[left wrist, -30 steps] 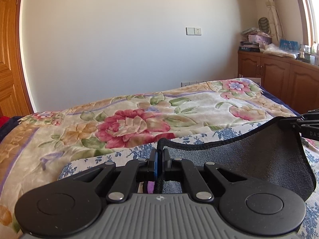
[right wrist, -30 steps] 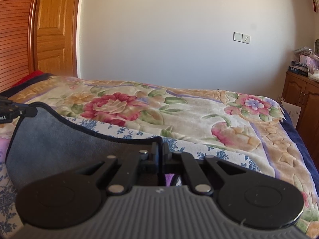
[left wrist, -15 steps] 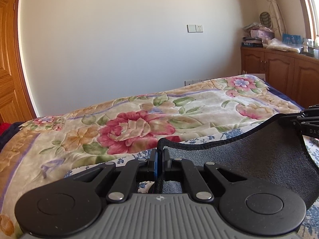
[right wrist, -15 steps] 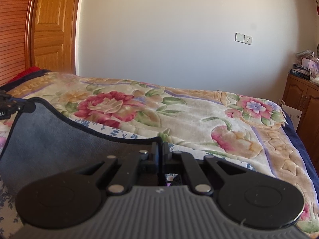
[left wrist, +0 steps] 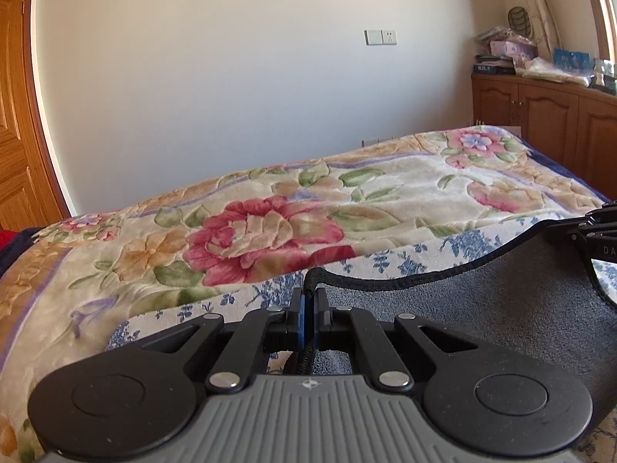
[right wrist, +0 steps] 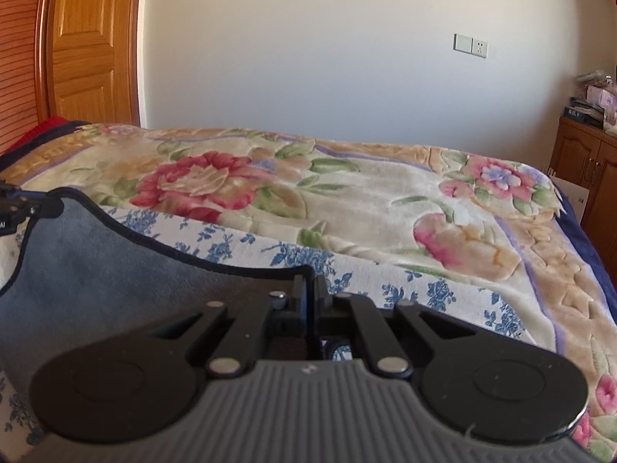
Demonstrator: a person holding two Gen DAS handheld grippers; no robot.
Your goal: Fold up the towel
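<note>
A dark grey towel (left wrist: pixel 501 308) with a black stitched hem hangs between my two grippers above the bed. My left gripper (left wrist: pixel 308 289) is shut on the towel's left corner. The towel's top edge runs right to my right gripper (left wrist: pixel 601 231) at the frame's right edge. In the right wrist view my right gripper (right wrist: pixel 308 289) is shut on the towel's (right wrist: pixel 115 270) right corner, and my left gripper (right wrist: pixel 15 208) shows at the far left, holding the other corner. The towel's lower part is hidden behind the gripper bodies.
The bed carries a cream floral blanket (left wrist: pixel 308 208) and a white sheet with blue flowers (right wrist: pixel 385 281) under the towel. A wooden door (right wrist: pixel 85 46) stands at the left. Wooden cabinets (left wrist: pixel 547 115) with clutter on top stand at the right.
Both grippers have risen and moved forward over the bed with the towel held between them. The towel's top edge stays stretched, with a slight sag.
</note>
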